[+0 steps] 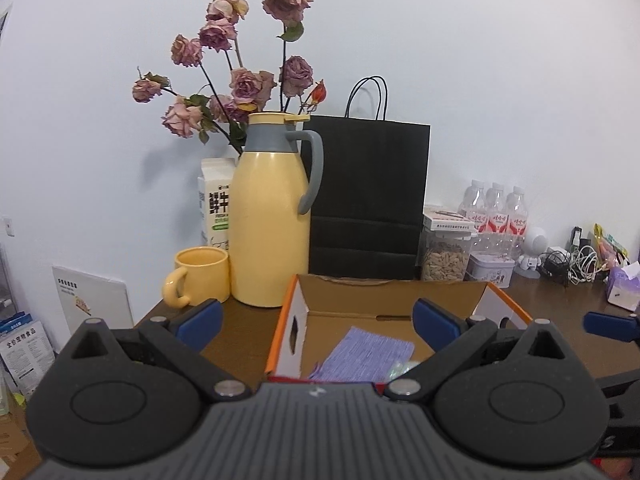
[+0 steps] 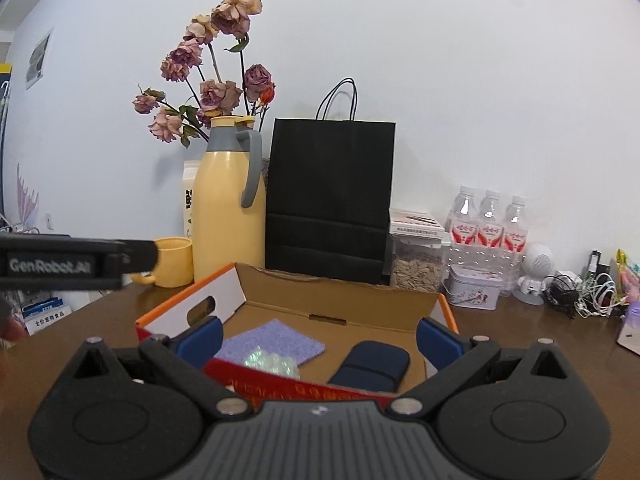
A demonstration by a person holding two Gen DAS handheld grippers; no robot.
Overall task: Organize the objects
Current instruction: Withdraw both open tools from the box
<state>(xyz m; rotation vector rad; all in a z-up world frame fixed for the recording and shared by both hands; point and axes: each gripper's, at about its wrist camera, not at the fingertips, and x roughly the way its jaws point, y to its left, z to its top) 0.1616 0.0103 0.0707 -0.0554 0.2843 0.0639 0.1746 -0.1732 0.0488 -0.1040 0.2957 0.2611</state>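
Cardboard box (image 2: 340, 304) sits open on the brown tabletop (image 2: 520, 344), straight ahead of both grippers; orange rim, white side walls with cut-out handles, red front flap nearest the right camera.

Inside the box, counted: one purple cloth (image 2: 276, 342) lying flat at left; one small crinkled clear wrapper (image 2: 272, 362) resting on the cloth's near edge; one dark blue pouch (image 2: 374, 364) at right, apart from the cloth.

Right gripper (image 2: 318, 338) level over the box's near edge, jaws spread wide with nothing between them; cloth and wrapper just inside the left blue pad, pouch nearer the right pad, all below the jaws and untouched.

Left gripper (image 1: 318, 320) also held level, jaws wide apart and empty; the box's left wall and the cloth (image 1: 366, 354) lie between and below its pads; pouch not visible from this side.

Behind the box: one yellow jug (image 1: 270, 216); one yellow mug (image 1: 198, 276) just left of it; one milk carton (image 1: 214, 204); one bunch of dried roses (image 1: 244, 76); one black paper bag (image 1: 368, 196); one jar of seeds (image 1: 446, 256); three water bottles (image 1: 496, 212); one small tin (image 1: 490, 270).
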